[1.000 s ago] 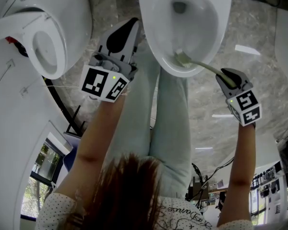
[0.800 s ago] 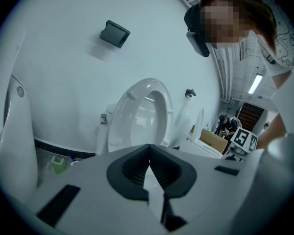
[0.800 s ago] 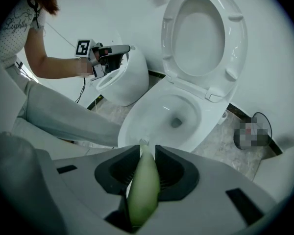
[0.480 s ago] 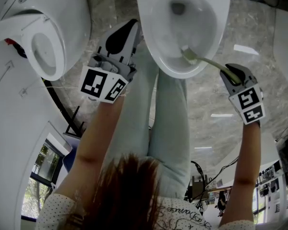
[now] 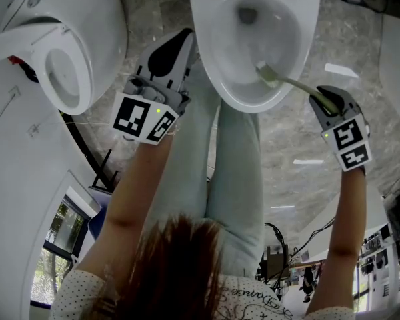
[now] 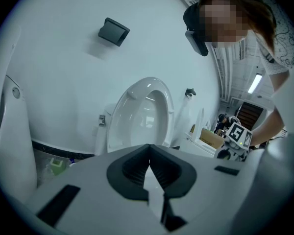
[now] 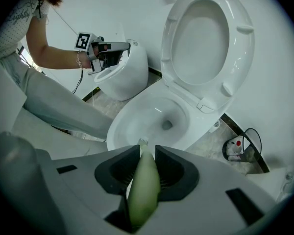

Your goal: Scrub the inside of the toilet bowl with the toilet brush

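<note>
The white toilet bowl (image 5: 221,79) lies top centre in the head view, its seat and lid raised (image 7: 206,33). My right gripper (image 5: 325,101) is shut on the pale green handle of the toilet brush (image 7: 143,185). The brush head (image 5: 265,74) rests against the inner right wall of the bowl (image 7: 137,126), above the drain hole (image 5: 247,13). My left gripper (image 5: 170,53) is held left of the bowl, over the person's leg, shut with nothing in it (image 6: 149,166).
A second white toilet (image 5: 67,52) with its seat down stands at the left (image 7: 122,72). The person's legs in pale trousers (image 5: 237,172) stand right in front of the bowl. A black cable and a small red-and-white object (image 7: 237,148) lie on the stone floor right of the bowl.
The right gripper has moved right and slightly up. The brush head has travelled from the near rim up along the bowl's right inner wall. The left gripper has stayed in place.
</note>
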Demonstrator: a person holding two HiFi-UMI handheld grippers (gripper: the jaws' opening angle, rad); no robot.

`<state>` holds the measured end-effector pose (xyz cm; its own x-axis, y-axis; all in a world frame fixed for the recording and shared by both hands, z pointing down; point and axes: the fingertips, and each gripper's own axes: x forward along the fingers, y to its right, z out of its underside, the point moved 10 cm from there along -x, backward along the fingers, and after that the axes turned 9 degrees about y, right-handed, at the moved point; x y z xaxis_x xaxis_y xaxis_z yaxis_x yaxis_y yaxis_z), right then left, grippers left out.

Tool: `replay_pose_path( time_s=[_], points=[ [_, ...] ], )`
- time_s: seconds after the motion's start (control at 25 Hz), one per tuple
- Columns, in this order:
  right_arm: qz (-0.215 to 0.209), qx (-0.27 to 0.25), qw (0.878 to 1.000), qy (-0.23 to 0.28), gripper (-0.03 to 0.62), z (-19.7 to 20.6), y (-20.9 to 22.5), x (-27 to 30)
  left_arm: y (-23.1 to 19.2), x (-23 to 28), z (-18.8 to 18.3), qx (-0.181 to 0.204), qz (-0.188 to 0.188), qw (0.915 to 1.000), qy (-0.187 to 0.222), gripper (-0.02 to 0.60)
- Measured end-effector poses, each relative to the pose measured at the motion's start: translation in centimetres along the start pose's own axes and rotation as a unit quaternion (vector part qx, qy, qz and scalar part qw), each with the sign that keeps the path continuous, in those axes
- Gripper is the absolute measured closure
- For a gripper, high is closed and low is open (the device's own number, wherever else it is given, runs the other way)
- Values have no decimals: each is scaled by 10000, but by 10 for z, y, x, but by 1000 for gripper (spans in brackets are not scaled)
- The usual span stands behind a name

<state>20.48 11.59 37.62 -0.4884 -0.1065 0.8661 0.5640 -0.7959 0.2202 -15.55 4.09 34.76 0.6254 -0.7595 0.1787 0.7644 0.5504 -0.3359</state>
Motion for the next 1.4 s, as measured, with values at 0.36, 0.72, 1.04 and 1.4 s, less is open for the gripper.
replay_pose_path(
  time_s=[0.36,0.72,1.04,1.4],
  points=[
    [122,-36,9999,-56,485,-7,11,-1,-5,9,-4,13,55,10000,-17,578],
    [363,-195,9991,-99,485,-19,32,-3,-10,20,-8,29,132,9999,-35,578],
    [565,-108,9983,-125,485,-22,44,-3,-15,34,-12,-7,210,9998,-30,578],
    [921,-23,9957,-60,485,-25,55,-2,-17,38,-11,-7,257,9996,-84,578]
  ],
)
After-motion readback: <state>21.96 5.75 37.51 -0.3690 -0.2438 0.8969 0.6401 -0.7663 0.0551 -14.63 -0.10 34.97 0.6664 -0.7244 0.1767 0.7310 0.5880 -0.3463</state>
